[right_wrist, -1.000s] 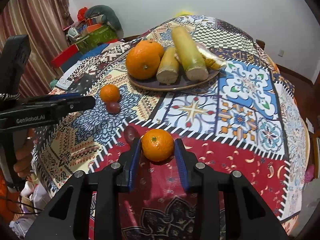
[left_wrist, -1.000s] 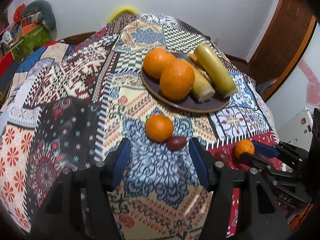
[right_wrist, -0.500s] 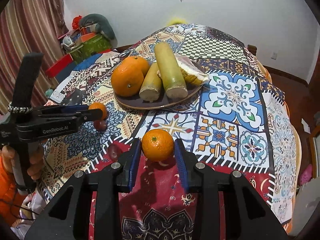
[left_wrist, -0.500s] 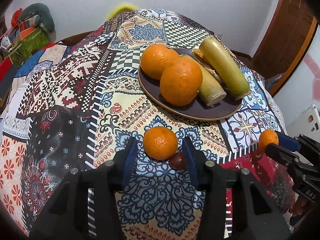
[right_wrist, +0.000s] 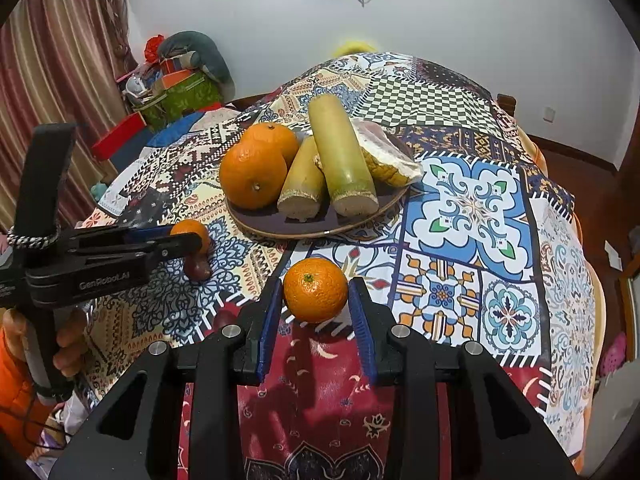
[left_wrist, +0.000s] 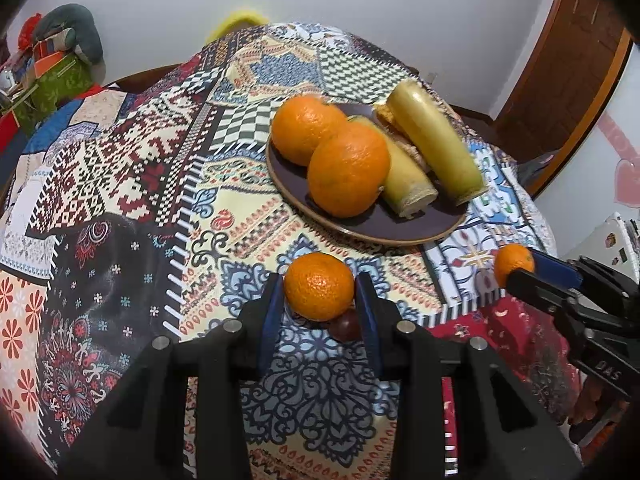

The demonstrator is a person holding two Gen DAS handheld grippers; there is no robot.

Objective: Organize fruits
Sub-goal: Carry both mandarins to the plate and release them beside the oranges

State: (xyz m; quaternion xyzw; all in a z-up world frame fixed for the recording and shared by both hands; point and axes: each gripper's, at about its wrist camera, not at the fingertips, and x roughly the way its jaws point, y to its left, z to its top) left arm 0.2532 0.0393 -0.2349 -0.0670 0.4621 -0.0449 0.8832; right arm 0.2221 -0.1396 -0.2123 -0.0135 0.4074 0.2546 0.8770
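A: In your left wrist view, start at the upper left of the frame: a heap of bags and boxes [left_wrist: 52, 72] sits against the wall, well away from the tabletop [left_wrist: 120, 184] with its patchwork cloth.

B: And in the middle?

A: The dark plate [left_wrist: 404, 228] sits upper centre, carrying two big oranges [left_wrist: 348, 174] and two pale cut stalks [left_wrist: 434, 148]. Below it, your left gripper [left_wrist: 320, 300] has just been closing, and its blue pads now sit against both sides of a small mandarin [left_wrist: 319, 286]. A dark reddish fruit [left_wrist: 346, 328] lies just beneath that mandarin, touching or nearly so; it crowds the right-hand finger.

B: What about the right side?

A: At the right edge of that frame your right gripper [left_wrist: 520, 270] comes in sideways, clamped on a second mandarin [left_wrist: 512, 266].

B: And your right wrist view?

A: At the left, a hand [right_wrist: 68, 344] grips the left tool's handle. The plate [right_wrist: 256, 216] is upper centre, with a wrapped packet [right_wrist: 386, 154] behind the stalks. Lower centre, the right gripper [right_wrist: 316, 300] stands narrow, pinching its mandarin [right_wrist: 315, 289] above the red patch of cloth. Another dark fruit [right_wrist: 224, 318] lies just left of the left finger, partly hidden by it.
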